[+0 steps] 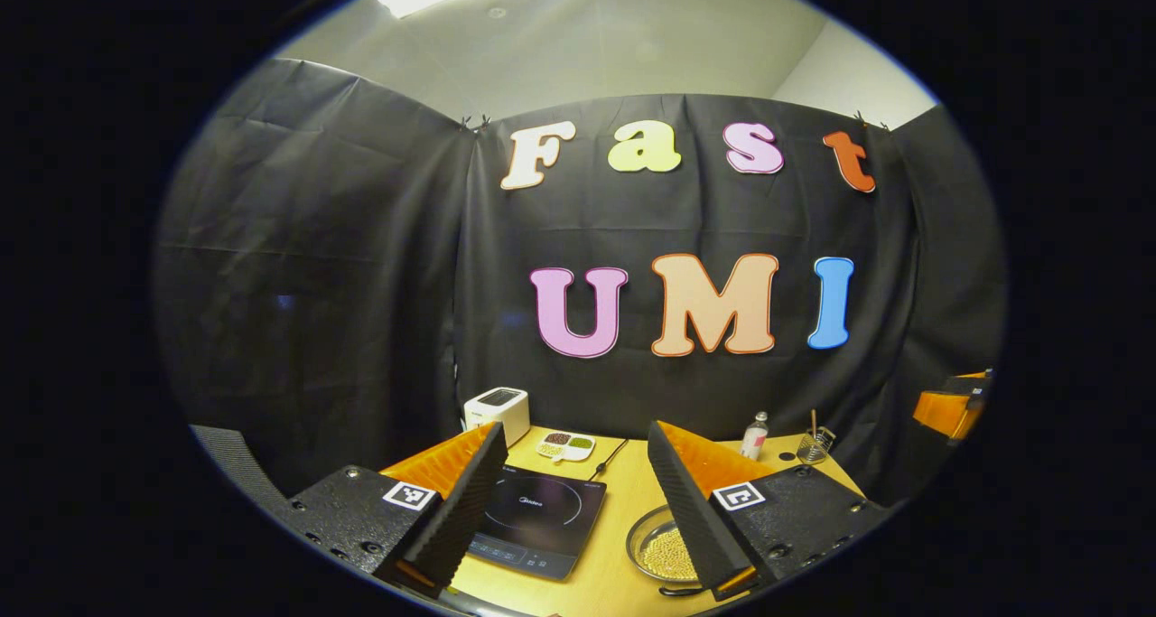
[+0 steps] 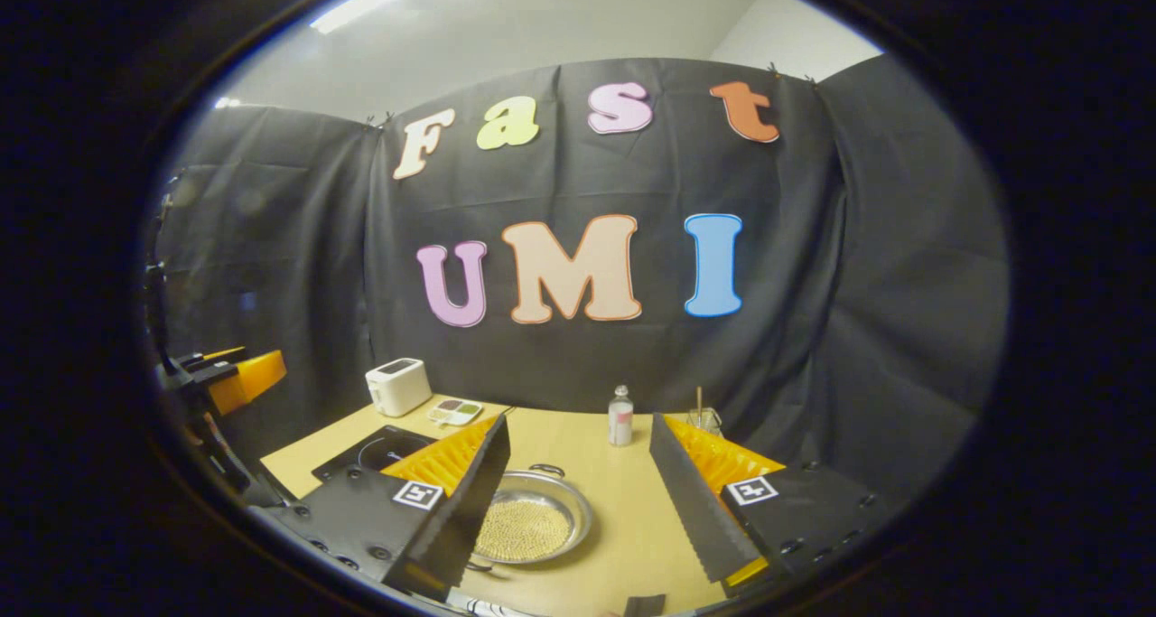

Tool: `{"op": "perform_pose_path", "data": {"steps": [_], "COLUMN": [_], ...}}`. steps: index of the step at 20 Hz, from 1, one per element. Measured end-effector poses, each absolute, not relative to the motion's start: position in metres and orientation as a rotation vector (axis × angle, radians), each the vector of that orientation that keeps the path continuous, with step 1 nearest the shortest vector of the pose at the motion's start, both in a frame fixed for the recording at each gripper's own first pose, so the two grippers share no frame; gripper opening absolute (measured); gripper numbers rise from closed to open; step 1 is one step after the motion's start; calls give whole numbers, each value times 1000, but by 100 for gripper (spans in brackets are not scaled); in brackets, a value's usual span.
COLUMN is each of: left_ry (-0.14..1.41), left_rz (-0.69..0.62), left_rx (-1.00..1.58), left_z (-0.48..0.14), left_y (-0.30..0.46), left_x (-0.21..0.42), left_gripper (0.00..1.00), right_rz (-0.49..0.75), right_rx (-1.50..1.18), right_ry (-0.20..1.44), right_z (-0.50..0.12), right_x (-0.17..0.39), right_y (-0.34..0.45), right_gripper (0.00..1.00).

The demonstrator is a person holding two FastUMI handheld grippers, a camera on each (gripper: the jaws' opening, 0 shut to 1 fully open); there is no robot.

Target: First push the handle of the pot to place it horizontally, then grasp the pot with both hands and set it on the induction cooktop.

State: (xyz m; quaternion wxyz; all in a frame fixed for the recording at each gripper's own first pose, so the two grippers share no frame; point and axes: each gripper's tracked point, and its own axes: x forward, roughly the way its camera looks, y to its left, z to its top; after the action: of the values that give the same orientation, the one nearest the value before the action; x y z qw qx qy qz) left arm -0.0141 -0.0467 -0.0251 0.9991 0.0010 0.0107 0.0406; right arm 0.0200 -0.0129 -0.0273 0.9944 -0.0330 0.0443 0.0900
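while i hold both tools up over the table (image 2: pixel 623 509), my left gripper (image 1: pixel 578 509) has its two fingers wide apart and holds nothing. my right gripper (image 2: pixel 578 509) is the same, fingers wide apart, nothing between them. both point at the back wall, tipped a bit down.

i count one pot (image 2: pixel 531 518). it is a shallow shiny one with small pale beads in it, and it sits on the table just right of the cooktop (image 1: pixel 539 519), not on it. in the left gripper view my right finger hides part of the pot (image 1: pixel 659 549). in the right gripper view my left finger covers its left edge.

i count one toaster (image 1: pixel 498 411), one small dish (image 1: pixel 566 445) with bits of food, one bottle (image 2: pixel 619 416) and one glass (image 1: pixel 815 444) with a stick in it.

i can see a small loop handle (image 2: pixel 545 469) at the far rim of the pot. the near side is hard to make out.
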Motion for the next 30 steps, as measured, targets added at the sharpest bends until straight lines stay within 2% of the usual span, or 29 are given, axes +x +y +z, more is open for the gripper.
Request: {"op": "perform_pose_path", "data": {"steps": [2,6,7,8,9,10,12,13,15,16,17,18,19,21,22,23,24,30], "left_ry": [24,33,35,36,36,38,41,42,43,42,42,43,46,47,49,50,51,75], "left_rz": [75,67,68,69,71,74,78,79,86,91,97,103,110,120,127,133,139,168], "left_rx": [12,17,16,14,12,11,12,12,11,9,8,7,7,9,11,13,16,29], "left_z": [-27,-31,-31,-33,-33,-34,-35,-36,-38,-38,-37,-38,-39,-41,-42,-43,-43,-54], "left_y": [-46,-43,-42,-41,-40,-38,-36,-35,-33,-32,-30,-28,-27,-24,-22,-21,-19,-10], "left_x": [-14,-13,-14,-14,-14,-15,-14,-14,-13,-14,-14,-14,-15,-15,-15,-15,-16,-13], "left_gripper": [96,92,96,92,96,92,92,96,96,96,96,96,96,96,96,96,96,96], "right_rz": [169,158,159,158,154,148,143,137,142,142,160,168,173,197,214,232,248,301], "right_rx": [-69,-57,-56,-59,-65,-72,-86,-88,-90,-88,-82,-81,-87,-105,-103,-97,-94,-68], "right_ry": [81,73,74,74,70,63,50,41,42,51,71,89,104,132,151,176,203,392], "right_z": [-24,-23,-23,-24,-24,-22,-19,-16,-18,-21,-25,-29,-34,-43,-50,-57,-68,-133], "right_x": [17,14,14,14,15,14,14,15,19,20,18,18,21,22,22,22,22,25], "right_y": [-16,-15,-14,-14,-15,-16,-15,-18,-19,-19,-17,-15,-17,-12,-8,-4,-1,6], "right_gripper": [92,92,92,97,97,92,79,64,36,35,19,14,12,12,15,12,15,12]}}
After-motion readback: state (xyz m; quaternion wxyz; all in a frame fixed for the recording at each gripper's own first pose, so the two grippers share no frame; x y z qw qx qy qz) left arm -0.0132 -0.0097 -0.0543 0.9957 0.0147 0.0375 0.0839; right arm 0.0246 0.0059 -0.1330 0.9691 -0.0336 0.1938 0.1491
